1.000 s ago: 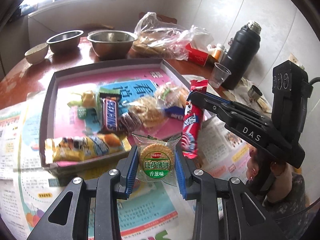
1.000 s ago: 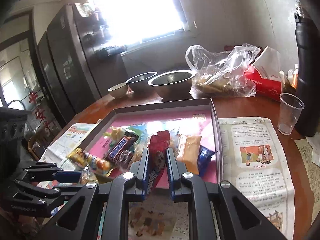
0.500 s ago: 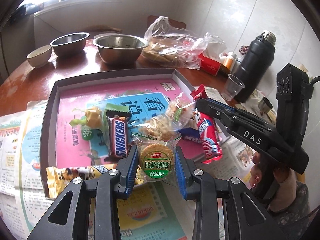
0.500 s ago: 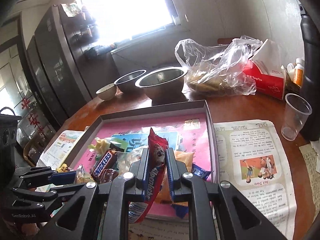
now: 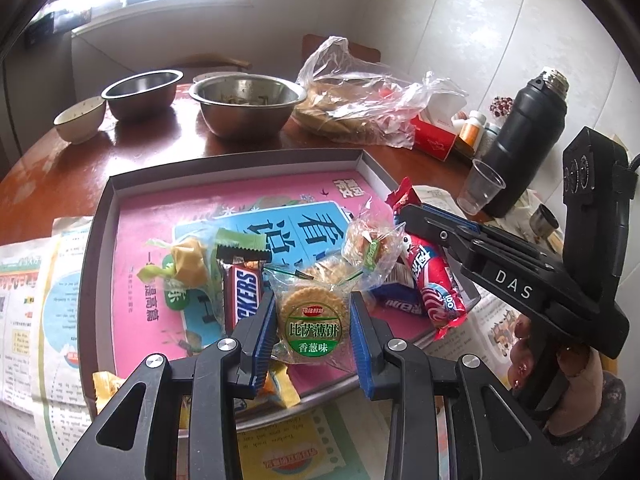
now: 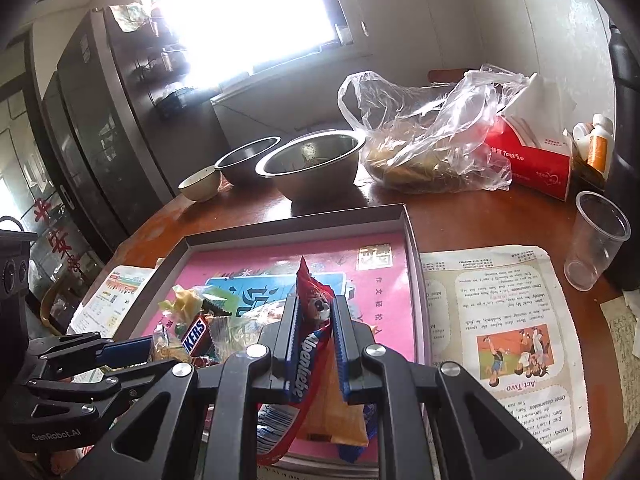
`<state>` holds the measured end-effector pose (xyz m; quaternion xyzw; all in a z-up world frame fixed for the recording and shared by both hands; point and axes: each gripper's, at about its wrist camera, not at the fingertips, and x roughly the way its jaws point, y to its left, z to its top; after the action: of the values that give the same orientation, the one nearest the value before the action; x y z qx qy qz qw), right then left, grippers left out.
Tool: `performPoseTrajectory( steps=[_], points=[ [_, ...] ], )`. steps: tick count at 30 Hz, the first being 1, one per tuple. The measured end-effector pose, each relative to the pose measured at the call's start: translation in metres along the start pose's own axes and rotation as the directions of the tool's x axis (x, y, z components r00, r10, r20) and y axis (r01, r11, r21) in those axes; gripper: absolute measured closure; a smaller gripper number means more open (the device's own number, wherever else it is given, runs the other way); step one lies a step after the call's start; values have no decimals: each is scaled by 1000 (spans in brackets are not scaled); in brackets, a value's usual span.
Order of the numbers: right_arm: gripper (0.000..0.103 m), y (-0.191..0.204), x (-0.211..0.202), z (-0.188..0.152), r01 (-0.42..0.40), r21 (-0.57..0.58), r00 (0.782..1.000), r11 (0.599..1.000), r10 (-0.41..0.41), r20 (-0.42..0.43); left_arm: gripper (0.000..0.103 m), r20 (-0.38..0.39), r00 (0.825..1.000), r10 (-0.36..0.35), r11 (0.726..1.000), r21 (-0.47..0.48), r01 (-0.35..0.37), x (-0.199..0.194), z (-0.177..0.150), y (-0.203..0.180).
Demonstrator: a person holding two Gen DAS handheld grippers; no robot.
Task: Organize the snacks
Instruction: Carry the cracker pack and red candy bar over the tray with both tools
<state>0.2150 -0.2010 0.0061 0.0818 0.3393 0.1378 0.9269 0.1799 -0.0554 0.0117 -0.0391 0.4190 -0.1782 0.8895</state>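
My left gripper [image 5: 313, 334] is shut on a round cracker packet [image 5: 314, 326] with a green label, held above the near edge of the grey tray [image 5: 240, 160]. My right gripper [image 6: 315, 322] is shut on a red Alpenliebe candy pack [image 6: 310, 344] over the tray's right part; the pack also shows in the left wrist view [image 5: 434, 286]. The tray [image 6: 412, 248] has a pink liner and holds a Snickers bar [image 5: 242, 298], a yellow-green candy [image 5: 184, 260], a clear-wrapped biscuit [image 5: 370, 242], a blue packet [image 5: 400, 304] and an orange packet [image 6: 340, 412].
Newspaper sheets [image 6: 508, 332] lie under and beside the tray. Behind it stand two steel bowls [image 5: 246, 104], a small white bowl [image 5: 80, 118], a plastic bag of food [image 5: 356, 100], a red tissue box [image 6: 532, 160], a clear cup [image 6: 596, 240] and a black flask [image 5: 528, 144].
Both grippers have moved forward over the tray with their packets. The red candy pack now hangs above the tray's right side, and the cracker packet is over the near edge.
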Motion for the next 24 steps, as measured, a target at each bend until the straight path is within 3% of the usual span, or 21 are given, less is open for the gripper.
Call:
performPoseTrajectory(
  steps=[24],
  points=[
    [87, 15, -2, -8, -2, -15, 1000, 1000, 2, -1, 67, 14, 999, 29, 999, -15, -29, 2, -3, 4]
  ],
)
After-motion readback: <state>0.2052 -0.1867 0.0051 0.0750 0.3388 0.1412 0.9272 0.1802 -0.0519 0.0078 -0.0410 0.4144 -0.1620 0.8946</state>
